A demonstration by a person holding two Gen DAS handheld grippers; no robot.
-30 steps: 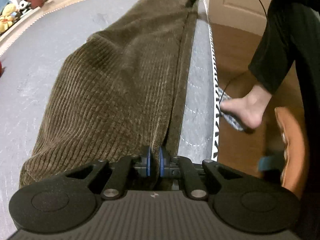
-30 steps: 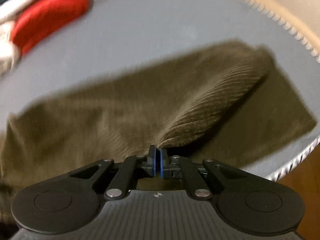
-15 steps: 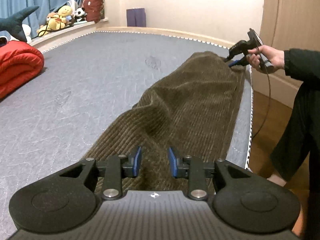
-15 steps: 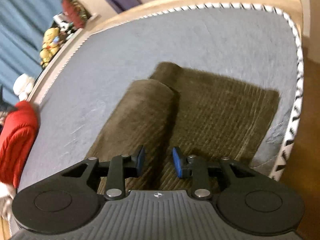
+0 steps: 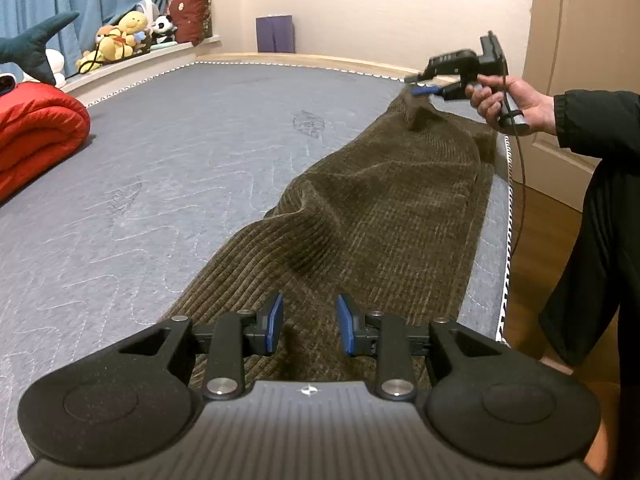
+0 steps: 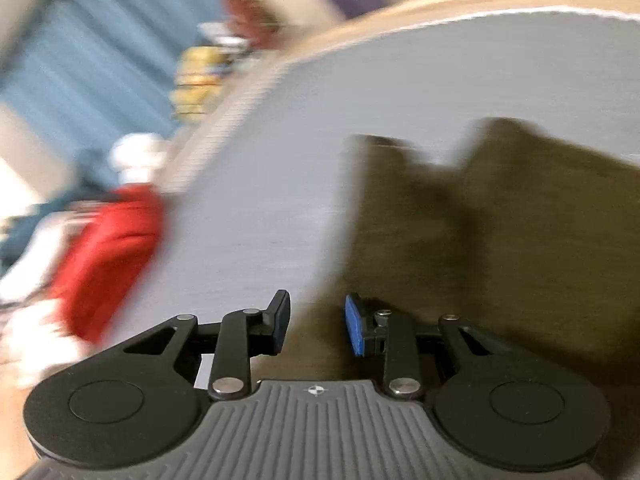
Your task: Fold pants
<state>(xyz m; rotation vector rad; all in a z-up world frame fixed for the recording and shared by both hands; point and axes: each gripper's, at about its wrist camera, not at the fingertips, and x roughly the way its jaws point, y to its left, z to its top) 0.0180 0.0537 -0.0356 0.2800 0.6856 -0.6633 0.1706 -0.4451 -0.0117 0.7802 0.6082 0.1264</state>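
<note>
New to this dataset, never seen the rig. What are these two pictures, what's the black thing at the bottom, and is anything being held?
There is no robot here. A person holds a hand-held gripper in each hand, and each carries a wide-angle camera looking out along its two fingers. The black shape at the bottom of each picture is that gripper's own body.

The left camera shows the left gripper, open, just above brown corduroy pants lying lengthwise near the edge of a grey mattress. Far off, the person's right hand holds the right gripper at the other end of the pants.

The right camera's picture is blurred by motion. Its gripper is open too, with nothing between the fingers. Neither holds anything. A red blanket lies at the left.
</note>
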